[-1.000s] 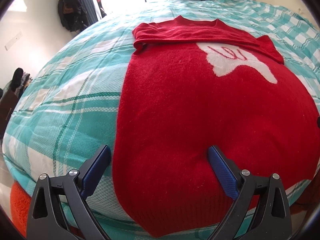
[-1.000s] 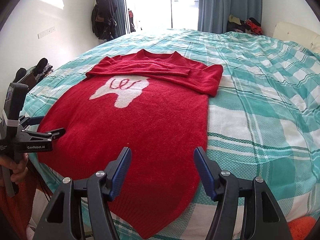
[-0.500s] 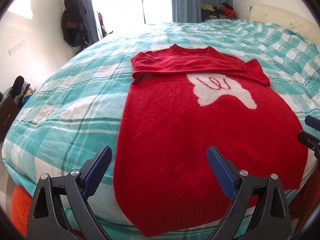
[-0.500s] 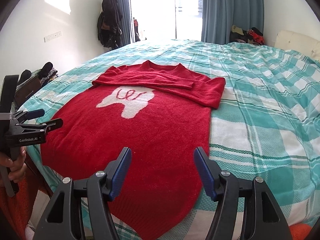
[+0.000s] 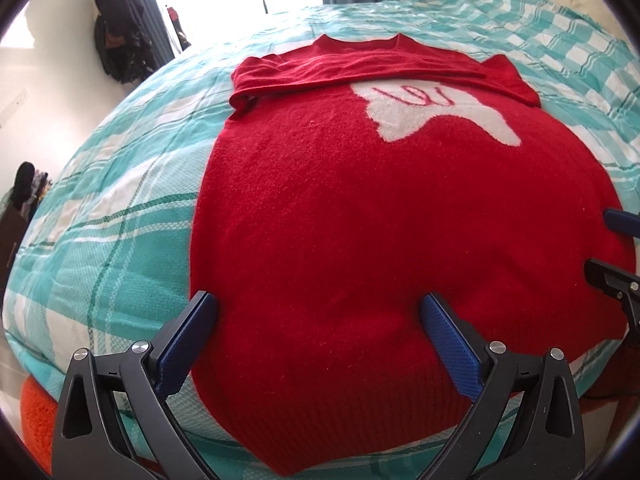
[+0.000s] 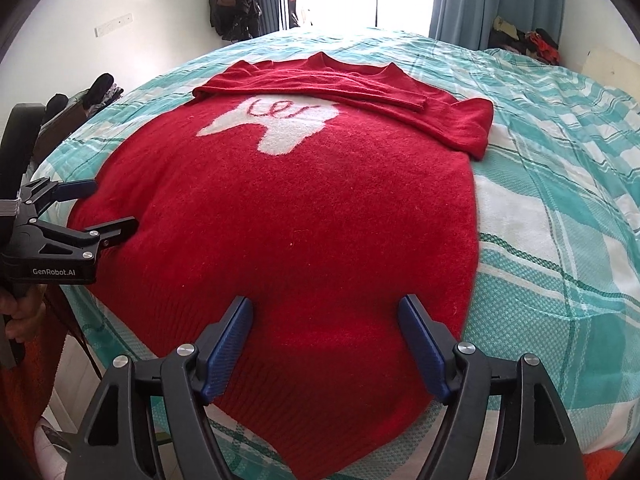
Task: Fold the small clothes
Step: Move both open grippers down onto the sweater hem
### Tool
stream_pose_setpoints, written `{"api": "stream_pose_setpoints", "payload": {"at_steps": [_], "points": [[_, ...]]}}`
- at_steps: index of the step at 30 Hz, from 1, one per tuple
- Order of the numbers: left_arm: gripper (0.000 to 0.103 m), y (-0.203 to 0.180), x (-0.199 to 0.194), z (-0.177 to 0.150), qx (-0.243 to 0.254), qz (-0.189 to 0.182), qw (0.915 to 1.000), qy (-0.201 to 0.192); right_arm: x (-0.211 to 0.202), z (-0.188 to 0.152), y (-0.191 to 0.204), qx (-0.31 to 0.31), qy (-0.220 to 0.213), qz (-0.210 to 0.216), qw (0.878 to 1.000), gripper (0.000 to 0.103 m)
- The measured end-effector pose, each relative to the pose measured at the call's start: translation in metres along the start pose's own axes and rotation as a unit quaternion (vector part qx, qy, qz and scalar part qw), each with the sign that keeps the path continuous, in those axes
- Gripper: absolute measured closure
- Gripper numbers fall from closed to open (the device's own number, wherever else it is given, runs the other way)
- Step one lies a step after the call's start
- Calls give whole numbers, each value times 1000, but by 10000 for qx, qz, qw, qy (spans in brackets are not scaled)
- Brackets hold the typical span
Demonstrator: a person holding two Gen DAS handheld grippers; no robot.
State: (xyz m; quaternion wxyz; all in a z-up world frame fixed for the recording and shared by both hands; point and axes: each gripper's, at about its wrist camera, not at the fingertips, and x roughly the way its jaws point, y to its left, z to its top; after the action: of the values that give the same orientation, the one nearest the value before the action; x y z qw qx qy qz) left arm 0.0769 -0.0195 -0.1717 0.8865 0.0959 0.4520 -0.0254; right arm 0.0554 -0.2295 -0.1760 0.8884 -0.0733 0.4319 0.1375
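Note:
A red sweater (image 5: 360,208) with a white patch (image 5: 432,114) lies flat on the bed, both sleeves folded across its chest near the collar. It also shows in the right wrist view (image 6: 304,216). My left gripper (image 5: 318,308) is open and empty, over the sweater's near left hem corner. It shows from the side in the right wrist view (image 6: 104,210). My right gripper (image 6: 326,312) is open and empty over the near right part of the hem. Its fingertips (image 5: 618,220) show at the right edge of the left wrist view.
The bed has a teal and white checked cover (image 6: 560,184). Dark clothes hang by the window (image 6: 232,4). More clothes are piled at the far right (image 6: 524,38). Something orange (image 5: 36,412) lies below the bed's near edge.
Both grippers have moved forward and down toward the sweater's hem. The sweater looks larger and closer in both views. Both stay open.

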Motion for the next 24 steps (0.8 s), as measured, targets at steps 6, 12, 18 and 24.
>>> {"api": "stream_pose_setpoints", "payload": {"at_steps": [6, 12, 18, 24], "points": [[1, 0, 2, 1, 24, 16, 10000, 16, 3, 2, 1, -10, 16, 51, 10000, 23], [1, 1, 0, 2, 39, 49, 9998, 187, -2, 3, -2, 82, 1, 129, 9999, 23], [1, 0, 0, 0, 103, 77, 9997, 208, -1, 3, -2, 94, 24, 129, 9999, 23], [0, 0, 0, 0, 95, 43, 9997, 216, -1, 2, -1, 73, 39, 80, 9999, 23]]}}
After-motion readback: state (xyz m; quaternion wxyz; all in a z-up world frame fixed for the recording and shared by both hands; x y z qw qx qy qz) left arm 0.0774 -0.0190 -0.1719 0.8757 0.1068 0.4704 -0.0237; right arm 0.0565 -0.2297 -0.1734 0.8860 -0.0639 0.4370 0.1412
